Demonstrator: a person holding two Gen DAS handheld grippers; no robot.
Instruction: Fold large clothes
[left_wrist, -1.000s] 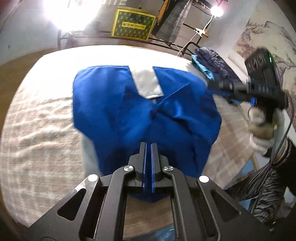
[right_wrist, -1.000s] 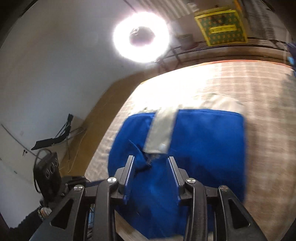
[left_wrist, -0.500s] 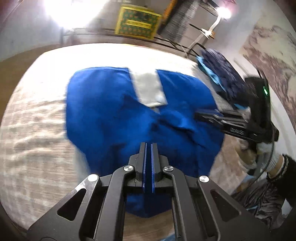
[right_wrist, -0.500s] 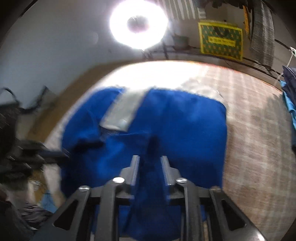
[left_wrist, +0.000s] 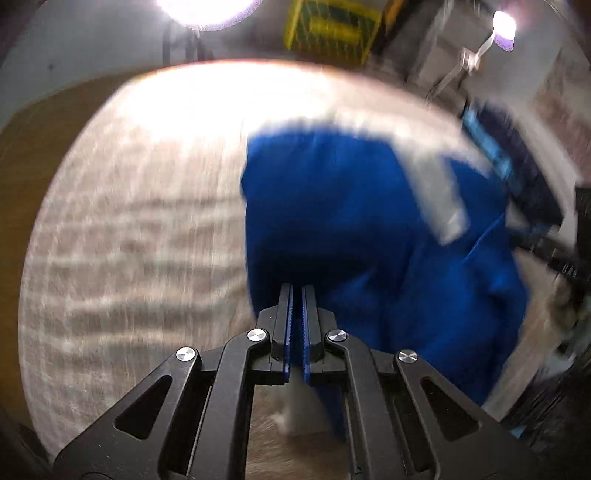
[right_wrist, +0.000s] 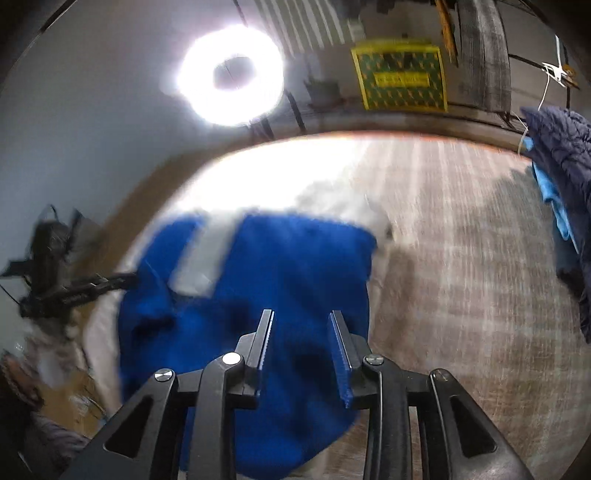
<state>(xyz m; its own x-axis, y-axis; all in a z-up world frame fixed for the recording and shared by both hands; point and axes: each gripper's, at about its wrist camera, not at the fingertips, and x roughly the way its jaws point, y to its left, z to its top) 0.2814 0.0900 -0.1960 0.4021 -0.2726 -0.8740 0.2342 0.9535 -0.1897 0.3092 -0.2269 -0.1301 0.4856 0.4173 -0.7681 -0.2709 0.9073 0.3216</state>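
Lying folded on checked cover (right_wrist: 461, 295): blue garment (right_wrist: 288, 280), grey strip.

I'm working over a wide bed covered in a beige-and-white checked woven spread (right_wrist: 461, 295). A bright blue garment with a pale grey strip (right_wrist: 280, 280) lies on it; a dark navy quilted garment (right_wrist: 561, 155) sits at the right edge.
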